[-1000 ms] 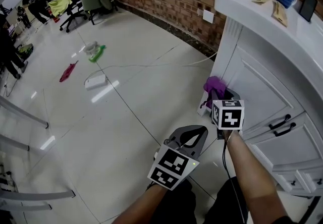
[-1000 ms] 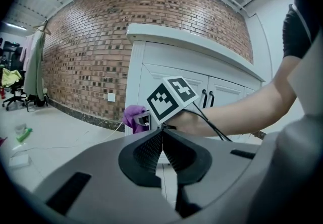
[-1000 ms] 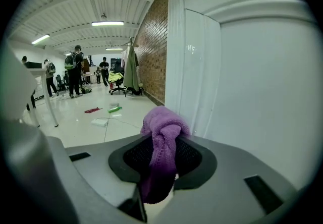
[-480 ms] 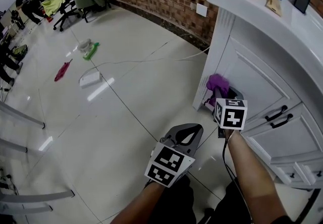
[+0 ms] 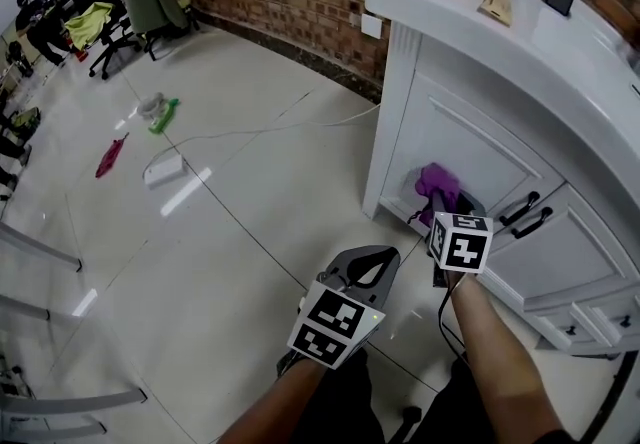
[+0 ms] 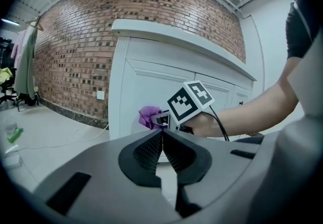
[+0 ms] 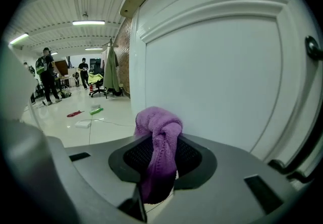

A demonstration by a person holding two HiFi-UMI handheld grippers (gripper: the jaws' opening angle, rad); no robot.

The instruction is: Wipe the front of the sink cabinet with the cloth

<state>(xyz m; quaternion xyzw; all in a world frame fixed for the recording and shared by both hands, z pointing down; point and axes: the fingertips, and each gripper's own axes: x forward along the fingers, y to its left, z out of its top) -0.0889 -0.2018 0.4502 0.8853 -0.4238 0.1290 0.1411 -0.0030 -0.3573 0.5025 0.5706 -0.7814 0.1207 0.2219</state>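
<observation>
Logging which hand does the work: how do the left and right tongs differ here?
The right tongs are shut on the purple cloth; the left tongs are shut on nothing. The right tongs hold the cloth close to the cabinet door; the left tongs hang back over the floor. Both are the same grey build.

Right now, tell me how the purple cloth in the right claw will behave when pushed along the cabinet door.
The purple cloth looks soft and floppy: it bunches and droops over the right claw, so it should flatten against the cabinet door rather than scrape. It is probably light, since one pinch holds it.
</observation>
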